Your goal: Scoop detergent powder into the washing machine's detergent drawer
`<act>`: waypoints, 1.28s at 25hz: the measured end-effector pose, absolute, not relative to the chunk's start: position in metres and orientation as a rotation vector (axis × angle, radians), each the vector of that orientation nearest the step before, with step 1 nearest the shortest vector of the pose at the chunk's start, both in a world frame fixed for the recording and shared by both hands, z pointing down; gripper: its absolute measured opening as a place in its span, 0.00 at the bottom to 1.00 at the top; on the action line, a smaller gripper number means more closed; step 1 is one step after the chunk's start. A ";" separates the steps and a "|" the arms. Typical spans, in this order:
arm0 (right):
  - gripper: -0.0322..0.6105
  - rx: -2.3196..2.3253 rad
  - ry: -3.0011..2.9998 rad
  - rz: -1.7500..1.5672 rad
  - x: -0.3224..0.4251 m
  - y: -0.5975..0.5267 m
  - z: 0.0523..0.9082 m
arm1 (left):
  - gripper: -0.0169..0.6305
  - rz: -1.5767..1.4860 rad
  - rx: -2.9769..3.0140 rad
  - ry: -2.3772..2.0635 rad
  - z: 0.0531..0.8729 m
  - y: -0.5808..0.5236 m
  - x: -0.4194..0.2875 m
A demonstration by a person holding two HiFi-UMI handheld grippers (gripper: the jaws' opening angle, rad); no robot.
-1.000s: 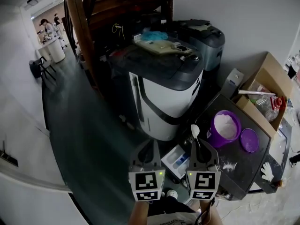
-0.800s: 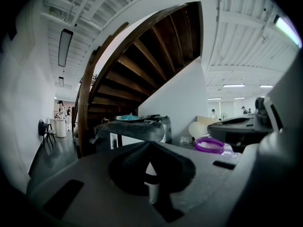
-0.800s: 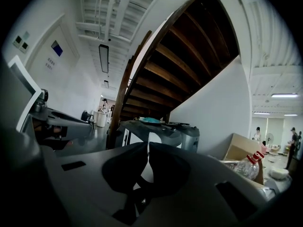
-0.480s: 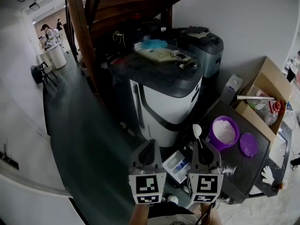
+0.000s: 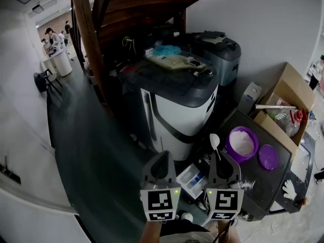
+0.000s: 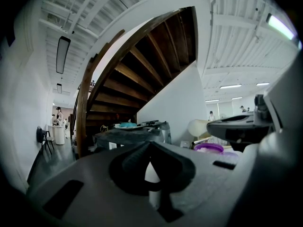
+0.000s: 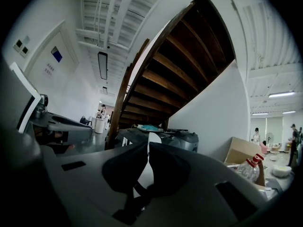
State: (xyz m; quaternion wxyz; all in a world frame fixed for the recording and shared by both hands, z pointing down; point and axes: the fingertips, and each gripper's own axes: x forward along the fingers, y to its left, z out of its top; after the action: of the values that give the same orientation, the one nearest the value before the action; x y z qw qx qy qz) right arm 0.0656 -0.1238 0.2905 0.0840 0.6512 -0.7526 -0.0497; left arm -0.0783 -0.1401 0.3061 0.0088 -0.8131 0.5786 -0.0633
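Washing machine (image 5: 177, 105) mid-frame. Its drawer (image 5: 191, 178) is pulled open at bottom centre, and I can't make out any powder in it. Tub (image 5: 242, 143) of powder sits open, right of centre. Left gripper (image 5: 162, 156) is pinched together, empty. Right gripper (image 5: 220, 158) is clamped on the spoon (image 5: 215, 139), bowl up, left of the tub. My read: scooping and dumping both left to do.

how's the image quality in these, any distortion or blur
Head view: heavy fisheye, the straight wall bows, yet the purple tub is sharp. Left gripper view: black vignette, the left tongs soft up close. Right gripper view: the spoon in the right tongs blurs; the staircase is crisp.
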 end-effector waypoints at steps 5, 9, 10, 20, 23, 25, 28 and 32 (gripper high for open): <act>0.08 1.967 -2.262 -0.155 0.067 -0.124 0.284 | 0.03 -0.196 -2.535 1.809 0.303 -0.139 -0.079; 0.08 1.961 -2.276 -0.124 0.067 -0.123 0.288 | 0.03 -0.198 -2.533 1.813 0.304 -0.137 -0.080; 0.08 1.960 -2.274 -0.118 0.068 -0.123 0.290 | 0.03 -0.198 -2.532 1.815 0.304 -0.137 -0.080; 0.08 1.961 -2.277 -0.112 0.067 -0.124 0.291 | 0.03 -0.202 -2.530 1.828 0.305 -0.138 -0.082; 0.08 1.948 -2.270 -0.105 0.068 -0.124 0.294 | 0.03 -0.201 -2.530 1.832 0.306 -0.138 -0.082; 0.08 1.920 -2.253 -0.081 0.065 -0.123 0.293 | 0.03 -0.199 -2.531 1.833 0.307 -0.138 -0.082; 0.08 1.906 -2.243 -0.063 0.064 -0.122 0.293 | 0.03 -0.203 -2.533 1.832 0.308 -0.138 -0.080; 0.08 1.931 -2.262 -0.087 0.067 -0.125 0.294 | 0.03 -0.205 -2.535 1.831 0.308 -0.140 -0.079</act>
State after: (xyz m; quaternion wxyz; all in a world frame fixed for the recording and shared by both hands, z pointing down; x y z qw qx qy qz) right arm 0.0667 -0.1247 0.2943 0.0828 0.6467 -0.7577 -0.0292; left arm -0.0794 -0.1398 0.3078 0.0038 -0.8088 0.5844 -0.0654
